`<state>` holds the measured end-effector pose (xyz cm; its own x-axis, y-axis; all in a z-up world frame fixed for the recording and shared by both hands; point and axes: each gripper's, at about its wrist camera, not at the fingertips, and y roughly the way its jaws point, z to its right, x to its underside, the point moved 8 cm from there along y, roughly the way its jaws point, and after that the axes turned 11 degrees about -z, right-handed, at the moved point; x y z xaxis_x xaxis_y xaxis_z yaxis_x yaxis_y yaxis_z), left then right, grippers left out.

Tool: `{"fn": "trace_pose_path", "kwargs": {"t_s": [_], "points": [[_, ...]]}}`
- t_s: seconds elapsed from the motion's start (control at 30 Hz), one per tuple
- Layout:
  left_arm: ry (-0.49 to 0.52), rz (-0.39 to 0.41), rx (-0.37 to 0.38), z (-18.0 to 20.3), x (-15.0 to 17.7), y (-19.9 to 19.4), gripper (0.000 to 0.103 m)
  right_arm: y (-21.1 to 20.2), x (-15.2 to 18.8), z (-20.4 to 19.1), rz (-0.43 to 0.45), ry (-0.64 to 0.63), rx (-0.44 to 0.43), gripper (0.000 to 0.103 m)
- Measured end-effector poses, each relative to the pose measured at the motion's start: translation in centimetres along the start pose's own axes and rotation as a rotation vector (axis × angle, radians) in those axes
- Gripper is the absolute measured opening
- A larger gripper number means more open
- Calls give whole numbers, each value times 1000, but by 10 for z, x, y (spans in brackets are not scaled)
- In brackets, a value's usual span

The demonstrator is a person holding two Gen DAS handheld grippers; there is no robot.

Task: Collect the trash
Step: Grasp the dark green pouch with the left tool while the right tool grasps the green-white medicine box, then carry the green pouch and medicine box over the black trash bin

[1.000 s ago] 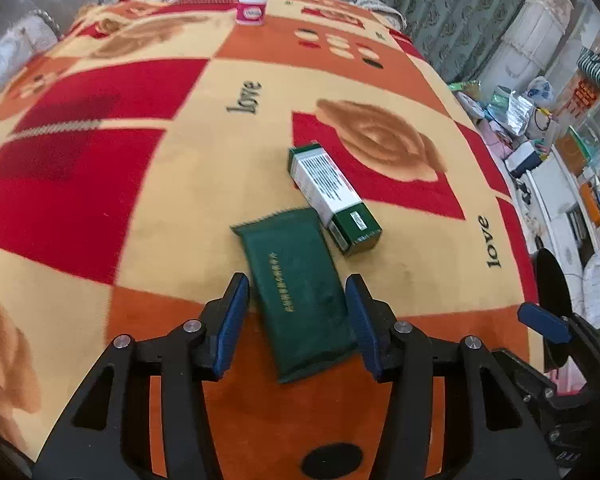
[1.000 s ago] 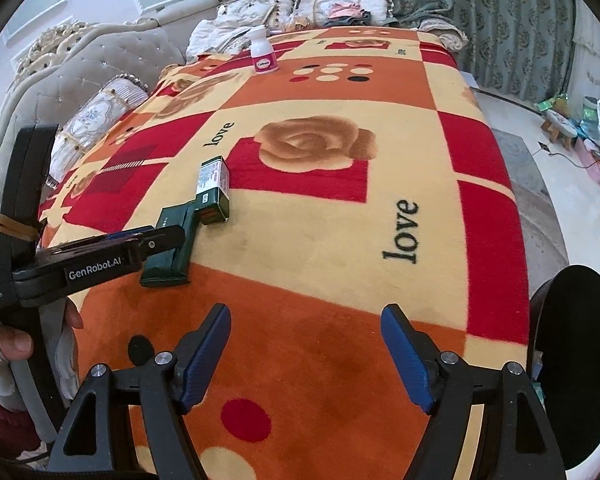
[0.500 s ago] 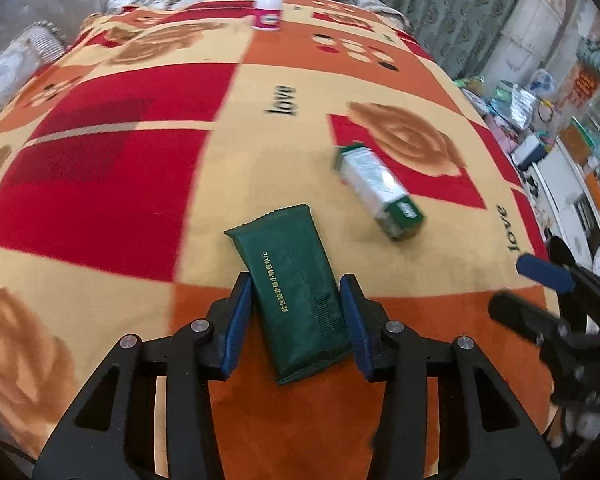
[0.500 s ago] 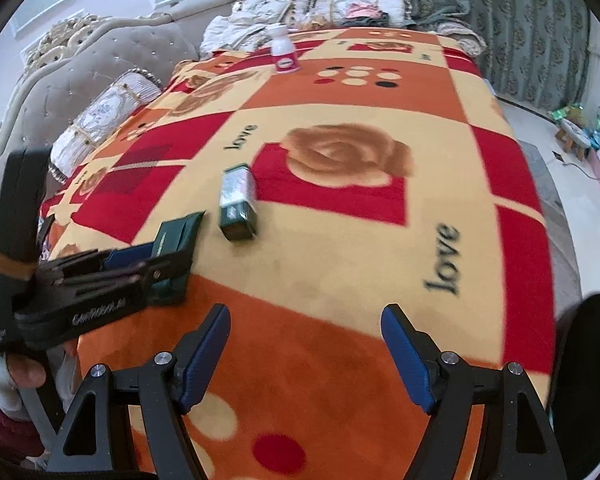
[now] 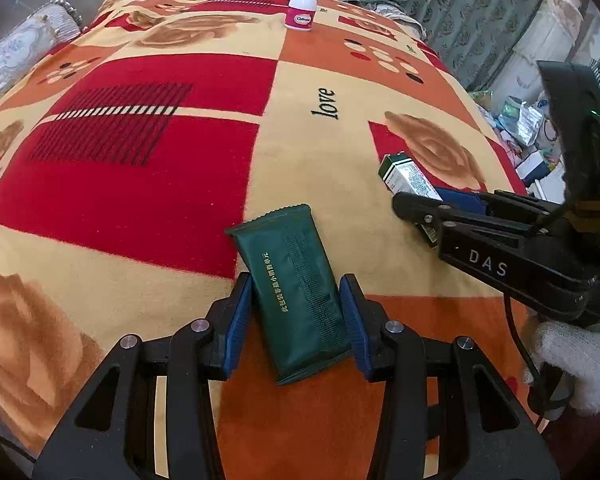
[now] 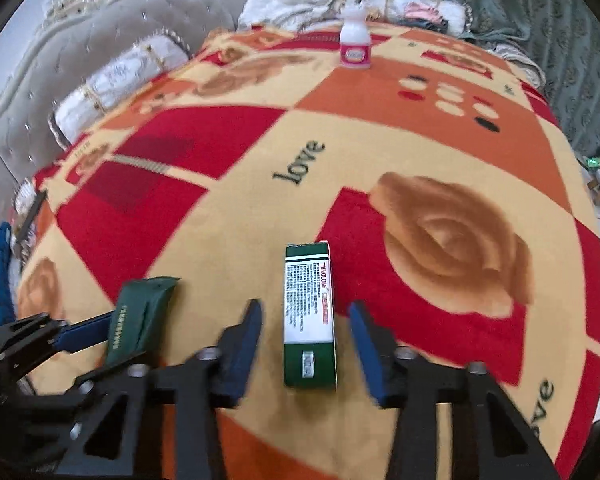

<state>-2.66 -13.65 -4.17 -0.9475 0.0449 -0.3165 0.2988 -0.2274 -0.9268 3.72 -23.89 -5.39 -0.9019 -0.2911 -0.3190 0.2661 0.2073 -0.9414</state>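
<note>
A dark green foil packet (image 5: 296, 288) lies on the patterned blanket, and my left gripper (image 5: 296, 316) is shut on it, both blue pads against its long sides. A green and white carton (image 6: 309, 320) lies to the right of the packet. My right gripper (image 6: 306, 346) straddles the carton. Its jaws are closing, with a visible gap on each side, so the pads do not touch the carton. In the left wrist view the carton (image 5: 406, 178) is half hidden behind the right gripper. The right wrist view shows the packet (image 6: 140, 312) in the left gripper at lower left.
A white bottle with a pink label (image 5: 302, 10) stands upright at the far end of the blanket (image 5: 140, 168). A gloved hand (image 5: 572, 364) holds the right gripper. A tufted headboard (image 6: 60, 60) and pillows lie to the left, curtains behind, floor clutter (image 5: 528, 120) to the right.
My left jaws closed onto the green packet and slid it left, away from the carton. My right gripper swept left to the carton and its jaws narrowed around it.
</note>
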Motion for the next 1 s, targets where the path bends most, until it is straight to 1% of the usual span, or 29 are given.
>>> {"fn": "trace_pose_path", "kwargs": {"t_s": [0.03, 0.07, 0.13, 0.27, 0.43, 0.53, 0.7, 1.0], "points": [[2, 1, 4, 1, 0, 0, 42, 0, 1, 1, 2, -3, 10, 28], [3, 1, 10, 2, -1, 0, 42, -3, 3, 2, 11, -8, 11, 23], [11, 5, 15, 7, -2, -1, 42, -9, 11, 4, 12, -4, -9, 23], [33, 21, 32, 23, -2, -7, 42, -28, 29, 11, 43, -3, 0, 23], [85, 31, 50, 53, 1, -12, 41, -60, 59, 24, 101, 39, -12, 23], [121, 37, 59, 74, 4, -16, 41, -71, 77, 31, 118, 64, -10, 23], [171, 47, 69, 103, 9, -22, 41, -84, 104, 47, 131, 108, 7, 23], [255, 45, 86, 151, 19, -25, 41, -110, 137, 71, 165, 163, 52, 23]]}}
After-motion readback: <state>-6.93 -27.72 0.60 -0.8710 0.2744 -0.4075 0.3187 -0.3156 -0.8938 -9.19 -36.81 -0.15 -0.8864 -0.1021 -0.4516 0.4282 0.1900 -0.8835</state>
